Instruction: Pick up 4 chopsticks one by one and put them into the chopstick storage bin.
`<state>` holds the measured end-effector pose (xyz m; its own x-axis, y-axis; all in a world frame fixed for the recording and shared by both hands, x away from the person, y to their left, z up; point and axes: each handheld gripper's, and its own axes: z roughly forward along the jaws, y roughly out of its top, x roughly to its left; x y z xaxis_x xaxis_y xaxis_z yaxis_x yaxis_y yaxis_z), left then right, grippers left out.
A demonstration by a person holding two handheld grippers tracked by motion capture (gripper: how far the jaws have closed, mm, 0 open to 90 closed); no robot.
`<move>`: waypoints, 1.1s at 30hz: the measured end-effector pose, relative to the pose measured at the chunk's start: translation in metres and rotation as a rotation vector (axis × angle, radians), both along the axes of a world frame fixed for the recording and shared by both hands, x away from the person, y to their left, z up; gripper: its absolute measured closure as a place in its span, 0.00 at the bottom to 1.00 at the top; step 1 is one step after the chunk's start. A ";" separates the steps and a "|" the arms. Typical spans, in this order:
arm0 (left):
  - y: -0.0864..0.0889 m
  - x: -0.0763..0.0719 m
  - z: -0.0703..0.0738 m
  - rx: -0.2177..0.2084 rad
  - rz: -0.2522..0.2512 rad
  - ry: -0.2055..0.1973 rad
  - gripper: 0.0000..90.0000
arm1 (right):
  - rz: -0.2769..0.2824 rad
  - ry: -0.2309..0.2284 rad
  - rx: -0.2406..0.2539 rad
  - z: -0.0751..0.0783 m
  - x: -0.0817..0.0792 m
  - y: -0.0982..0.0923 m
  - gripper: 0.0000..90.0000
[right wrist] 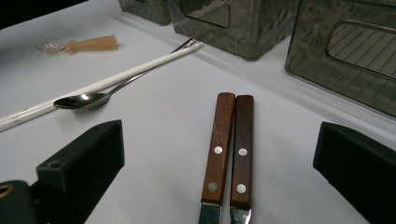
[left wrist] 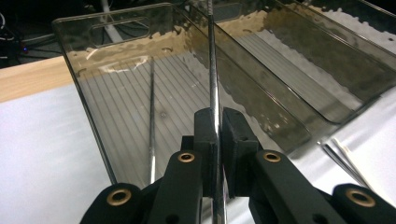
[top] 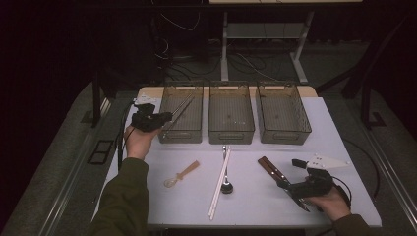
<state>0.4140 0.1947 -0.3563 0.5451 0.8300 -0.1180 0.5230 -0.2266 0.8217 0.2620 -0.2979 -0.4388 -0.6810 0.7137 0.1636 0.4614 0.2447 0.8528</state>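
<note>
While the thin metal chopstick (left wrist: 213, 70) is clamped between the pads of the left gripper (left wrist: 218, 135), its long shaft is carried over the leftmost smoky translucent plastic bin (top: 169, 136), pointing towards the bin's far end. A second metal chopstick (left wrist: 152, 116) is already seen lying on the ribbed floor of that bin.

Risks, judged from this pose: the rod is gripped near one end, so most of its length hangs unsupported; a twist in the pads or a swing is likely if the grip is narrow. The tip could be caught on the bin's far wall or handle cut-out if the rod is lowered too steeply. If it is released from height, a bounce out of the bin or a clatter onto the chopstick already inside is possible.

The left gripper (top: 164, 118) is held level at the bin's near left corner, the person's hand under it, wrist bent back, olive sleeve reaching in from below.

The right gripper (top: 294, 189) is rested near the table's right front, jaws spread wide and empty, straddling the blades of the two wooden-handled knives (right wrist: 229, 149), which are not touched. Further out, a steel spoon (right wrist: 81, 100), white chopsticks (top: 219, 184) and a small pale-handled spoon (top: 183, 174) are left on the white tabletop (top: 319, 142). The middle bin (top: 231, 135) and right bin (top: 284, 137) are noted as holding nothing visible.
</note>
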 end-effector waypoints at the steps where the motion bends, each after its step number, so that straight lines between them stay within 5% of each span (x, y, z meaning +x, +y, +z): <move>1: -0.001 0.003 0.001 -0.002 0.002 0.002 0.94 | 0.000 0.000 0.000 0.000 0.000 0.000 0.02; 8: -0.007 0.021 0.000 -0.016 0.015 0.016 0.94 | -0.001 0.001 0.004 0.000 0.000 0.000 0.02; 19: -0.016 0.047 -0.020 -0.011 0.046 0.052 0.94 | 0.003 0.003 0.011 0.000 0.000 -0.001 0.02; 33: -0.024 0.062 -0.036 0.052 0.091 0.110 0.94 | 0.004 0.005 0.015 0.000 -0.001 -0.001 0.02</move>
<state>0.4761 0.1712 -0.3922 0.4534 0.8820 -0.1282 0.6294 -0.2149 0.7468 0.2612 -0.2986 -0.4384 -0.6826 0.7088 0.1779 0.4650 0.2335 0.8540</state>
